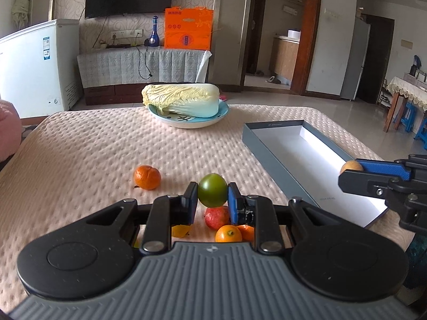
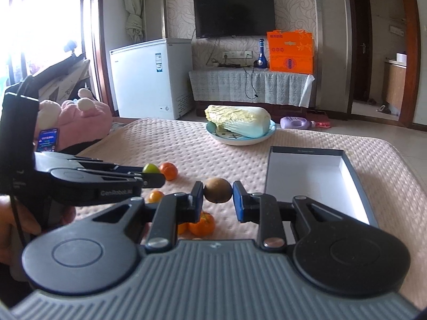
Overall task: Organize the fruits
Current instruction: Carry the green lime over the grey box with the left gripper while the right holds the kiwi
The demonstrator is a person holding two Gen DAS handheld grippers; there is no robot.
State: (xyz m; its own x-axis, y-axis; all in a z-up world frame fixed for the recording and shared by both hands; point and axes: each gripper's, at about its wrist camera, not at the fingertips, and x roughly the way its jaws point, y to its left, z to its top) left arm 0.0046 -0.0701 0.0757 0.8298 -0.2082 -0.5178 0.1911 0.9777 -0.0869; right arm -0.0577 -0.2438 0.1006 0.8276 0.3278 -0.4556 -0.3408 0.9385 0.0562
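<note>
My left gripper (image 1: 212,194) is shut on a green round fruit (image 1: 212,193), held above the table. Below it lie a red fruit (image 1: 216,217), two small oranges (image 1: 228,234) and a yellow piece (image 1: 180,231). A mandarin (image 1: 147,177) sits alone to the left. My right gripper (image 2: 218,190) is shut on a brown kiwi (image 2: 217,190), left of the open grey box (image 2: 307,178). In the left wrist view the right gripper (image 1: 352,170) reaches over the box (image 1: 301,157) with the kiwi (image 1: 351,166). The right wrist view shows the left gripper (image 2: 152,172) with the green fruit (image 2: 150,168).
A blue plate (image 1: 186,121) carries a napa cabbage (image 1: 181,100) at the table's far side. The pink quilted cover (image 1: 93,146) spans the table. A pink plush toy (image 2: 80,117) lies at the left. A hand (image 2: 10,226) holds the left gripper.
</note>
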